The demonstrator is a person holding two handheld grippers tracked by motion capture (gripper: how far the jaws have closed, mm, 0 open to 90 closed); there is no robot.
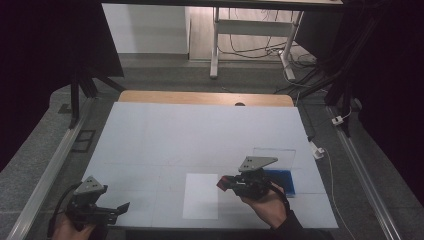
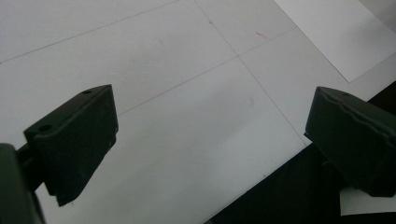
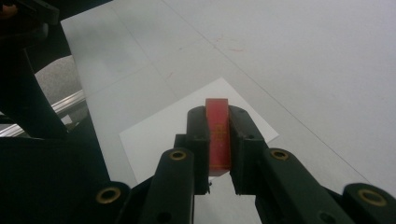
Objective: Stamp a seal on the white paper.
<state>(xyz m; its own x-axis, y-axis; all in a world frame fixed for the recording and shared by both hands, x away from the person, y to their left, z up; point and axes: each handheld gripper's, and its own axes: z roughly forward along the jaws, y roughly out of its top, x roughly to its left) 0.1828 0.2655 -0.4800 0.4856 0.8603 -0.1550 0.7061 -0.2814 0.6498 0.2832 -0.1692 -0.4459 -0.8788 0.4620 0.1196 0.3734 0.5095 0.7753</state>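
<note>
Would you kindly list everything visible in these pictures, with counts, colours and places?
red block: one, red, clamped between the right gripper's jaws, above the white sheet
white sheet: one, white, flat on the table's near middle
blue tray: one, blue, near right of the table, just behind the right hand
clear panel: one, transparent, standing behind the blue tray
table: one, pale top with a wooden far edge
metal desk frame: one, white, on the floor beyond the table
left gripper: one, black, jaws apart, near left corner
right gripper: one, black, holding the red block
</note>
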